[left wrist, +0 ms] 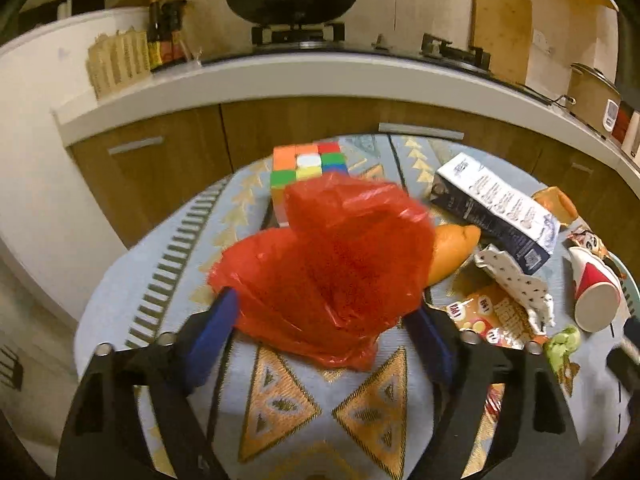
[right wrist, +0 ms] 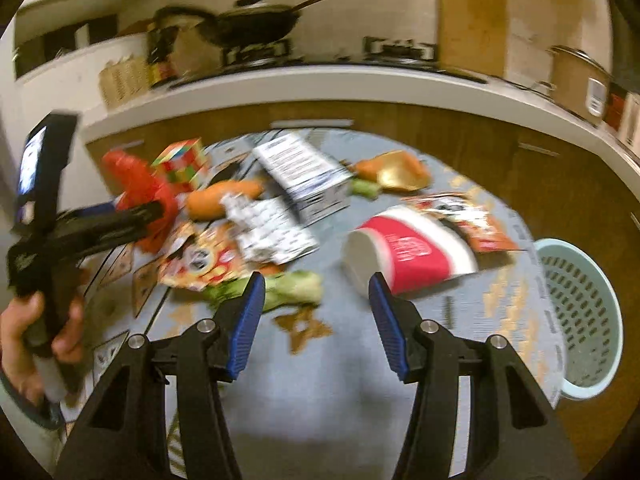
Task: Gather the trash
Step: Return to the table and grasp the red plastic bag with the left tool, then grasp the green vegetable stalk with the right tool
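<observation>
My left tool (left wrist: 324, 320) straddled the crumpled red plastic bag (left wrist: 332, 264) with jaws spread, not yet clamped, ready to gather it. My right tool (right wrist: 316, 292) hung unclenched and empty above the tabletop (right wrist: 340, 360), facing the tipped paper cup (right wrist: 404, 248); the basket (right wrist: 580, 320) waited beside the table for trash.

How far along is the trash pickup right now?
Barely begun. The basket shows nothing inside. The left tongs straddle the red plastic bag, not yet closed on it; the right tongs hang open near the paper cup. Snack wrappers and the carton remain on the table.
</observation>
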The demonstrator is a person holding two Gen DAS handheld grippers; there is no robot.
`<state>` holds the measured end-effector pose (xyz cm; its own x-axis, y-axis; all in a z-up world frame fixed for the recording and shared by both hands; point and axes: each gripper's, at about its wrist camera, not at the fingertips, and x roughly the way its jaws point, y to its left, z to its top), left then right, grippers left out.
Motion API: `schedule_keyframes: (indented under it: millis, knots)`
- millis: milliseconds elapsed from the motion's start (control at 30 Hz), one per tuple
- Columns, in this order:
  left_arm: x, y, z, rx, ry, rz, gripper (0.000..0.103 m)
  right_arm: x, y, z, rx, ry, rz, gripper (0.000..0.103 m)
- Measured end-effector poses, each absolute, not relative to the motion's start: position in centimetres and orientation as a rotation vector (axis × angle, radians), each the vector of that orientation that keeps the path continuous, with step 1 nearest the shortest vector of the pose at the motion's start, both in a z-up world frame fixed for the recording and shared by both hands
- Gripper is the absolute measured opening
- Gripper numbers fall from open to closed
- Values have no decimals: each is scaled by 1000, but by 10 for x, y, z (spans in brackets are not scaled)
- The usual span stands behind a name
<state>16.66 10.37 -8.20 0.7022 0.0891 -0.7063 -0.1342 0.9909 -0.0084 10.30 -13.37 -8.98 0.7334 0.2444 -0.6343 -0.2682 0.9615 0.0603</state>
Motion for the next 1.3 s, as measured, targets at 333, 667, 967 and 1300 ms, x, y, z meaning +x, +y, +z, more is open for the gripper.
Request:
schedule_keyframes:
  millis: [333,667,967,1300]
  knots:
    - [156,103,-88,-58,714,122,35,146,-133,-110,67,838,390,50]
    - [149,111,-85,-117,677,99,34,107,-116,-111,16,896,538,40]
    - [148,111,-85,-120,670,101,34,81,-99,-98,-143,808,547,40]
    - [142,110,-79,-120,657,80,34,109,-75,-123,-193,875,542,28]
